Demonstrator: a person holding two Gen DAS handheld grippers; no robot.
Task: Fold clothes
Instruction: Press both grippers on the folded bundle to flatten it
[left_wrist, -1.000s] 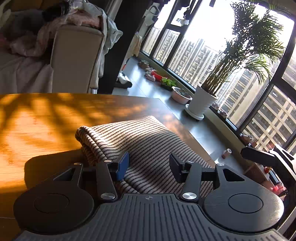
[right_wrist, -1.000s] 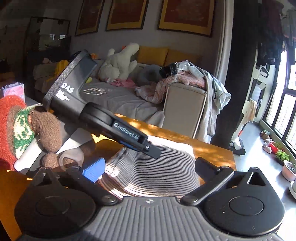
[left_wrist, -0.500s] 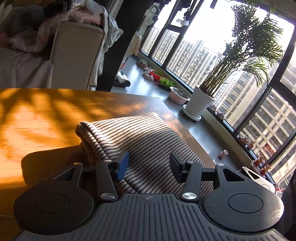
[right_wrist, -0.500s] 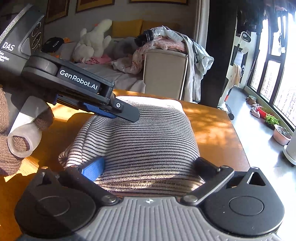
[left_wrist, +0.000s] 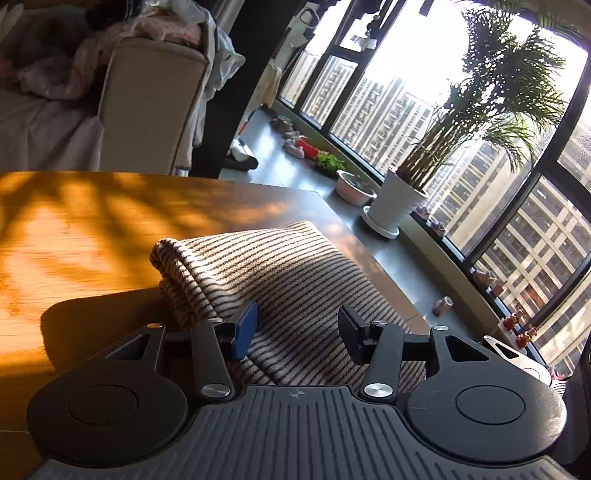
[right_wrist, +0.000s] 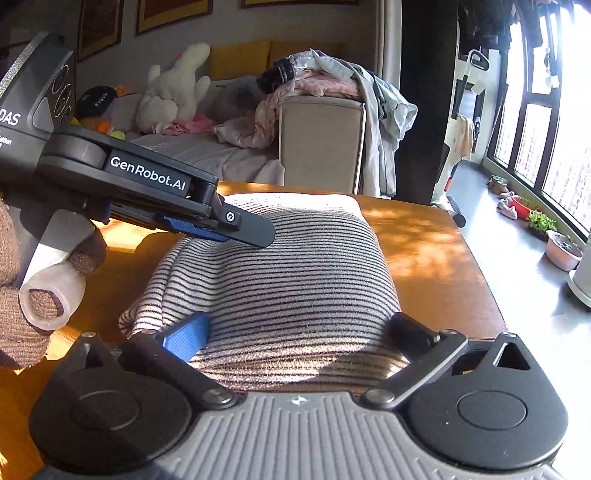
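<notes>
A folded striped knit garment (left_wrist: 280, 280) lies on the wooden table (left_wrist: 92, 229), near its window-side edge. My left gripper (left_wrist: 295, 330) is open and hovers just over the garment's near part, nothing between its pads. In the right wrist view the same garment (right_wrist: 295, 280) fills the middle of the table (right_wrist: 436, 251). My right gripper (right_wrist: 299, 332) is open wide, its fingers straddling the garment's near end. The left gripper's fingers (right_wrist: 236, 225) reach over the garment's far left side in that view.
A beige sofa (right_wrist: 321, 144) with piled clothes and a white plush toy (right_wrist: 173, 88) stands behind the table. Potted plants (left_wrist: 399, 206) and bowls line the window sill. A gloved hand (right_wrist: 44, 280) holds the left gripper's handle.
The right gripper has swung over and come down toward the garment's near end. The left gripper has stayed open over the garment, shifting only slightly.
</notes>
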